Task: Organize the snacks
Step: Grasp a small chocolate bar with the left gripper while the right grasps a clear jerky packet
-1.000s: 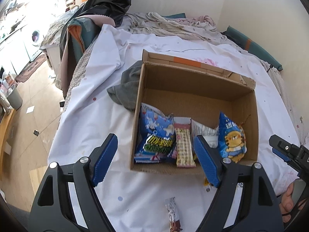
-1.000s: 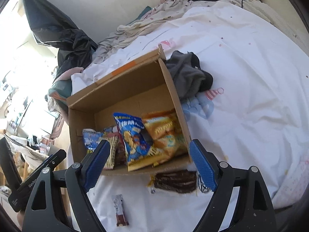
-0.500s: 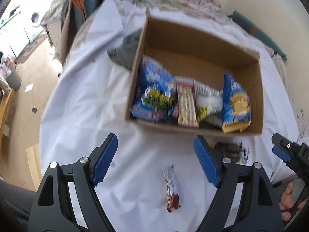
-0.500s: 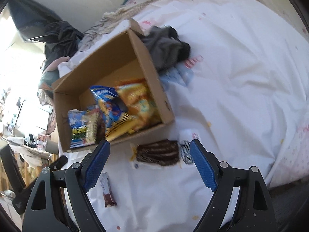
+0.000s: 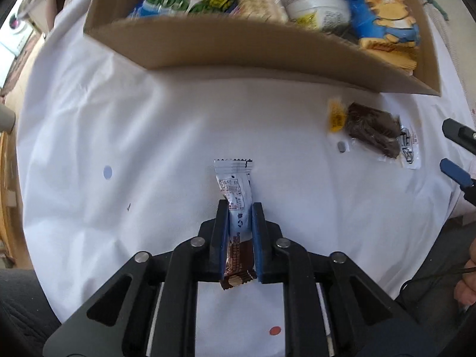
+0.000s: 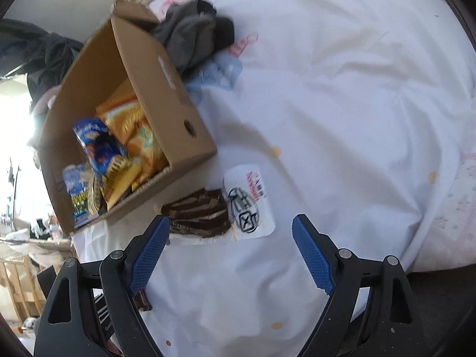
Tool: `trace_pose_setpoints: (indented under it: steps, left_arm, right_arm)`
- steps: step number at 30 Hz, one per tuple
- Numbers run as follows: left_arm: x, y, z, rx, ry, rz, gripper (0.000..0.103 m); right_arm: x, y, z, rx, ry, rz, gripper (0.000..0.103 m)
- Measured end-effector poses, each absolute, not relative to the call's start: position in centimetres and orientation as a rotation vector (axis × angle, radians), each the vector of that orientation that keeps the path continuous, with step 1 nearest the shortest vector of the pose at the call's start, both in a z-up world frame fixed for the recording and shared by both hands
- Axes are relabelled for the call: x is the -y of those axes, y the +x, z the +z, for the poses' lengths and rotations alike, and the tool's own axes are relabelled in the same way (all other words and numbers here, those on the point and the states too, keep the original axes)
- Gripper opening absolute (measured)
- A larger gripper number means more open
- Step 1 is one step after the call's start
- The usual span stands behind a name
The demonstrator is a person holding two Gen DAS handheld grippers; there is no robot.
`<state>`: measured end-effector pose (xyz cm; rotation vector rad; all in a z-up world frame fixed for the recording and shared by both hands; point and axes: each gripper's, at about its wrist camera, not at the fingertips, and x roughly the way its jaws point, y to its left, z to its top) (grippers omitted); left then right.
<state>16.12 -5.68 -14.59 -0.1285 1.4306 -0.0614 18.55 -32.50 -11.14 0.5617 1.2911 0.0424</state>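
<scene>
My left gripper point(image 5: 239, 208) is shut on a small white-and-brown snack bar point(image 5: 235, 187) that lies on the white sheet. A cardboard box point(image 5: 226, 44) with several snack bags stands just beyond it. A chocolate wafer pack point(image 5: 372, 132) lies to the right by the box's front wall. In the right wrist view my right gripper point(image 6: 230, 227) is open, just short of that wafer pack point(image 6: 199, 212), which lies beside the box point(image 6: 178, 89). Part of the snack bar point(image 6: 142, 299) shows behind the right gripper's left finger.
A grey cloth point(image 6: 193, 35) is bunched against the far side of the box. The white bed sheet point(image 6: 342, 104) spreads wide to the right. The bed's edge runs close along the near side, with the floor at the left point(image 5: 9, 95).
Both grippers have dropped towards the sheet. My left gripper has shut on the snack bar, which lay free before. My right gripper has come close to the wafer pack and stays open.
</scene>
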Motion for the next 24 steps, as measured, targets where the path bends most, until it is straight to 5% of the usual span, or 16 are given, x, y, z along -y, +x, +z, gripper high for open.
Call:
trace_pose_setpoints:
  steps: [9, 13, 16, 19, 24]
  left_arm:
    - [4.8, 16.4, -12.0, -1.352, -0.180, -0.061, 0.011]
    - [4.1, 16.4, -11.4, -1.330, -0.208, -0.044, 0.011]
    - [3.5, 16.4, -11.3, -1.330, -0.238, -0.042, 0.011]
    - [2.4, 16.9, -10.9, -1.328, -0.260, -0.042, 0.011]
    - [-0.6, 16.6, -8.7, -1.286, -0.270, -0.031, 0.011]
  right_arm:
    - [29.0, 21.8, -13.3, -1.369, 0.251, 0.027, 0.087]
    - [28.5, 22.2, -14.8, -1.417, 0.238, 0.045, 0.067]
    - [28.0, 21.5, -14.1, -1.394, 0.189, 0.069, 0.019]
    - [27.2, 20.1, -13.7, -1.405, 0.188, 0.147, 0.005]
    - [26.4, 16.6, -12.3, -1.415, 0.258, 0.226, 0.002]
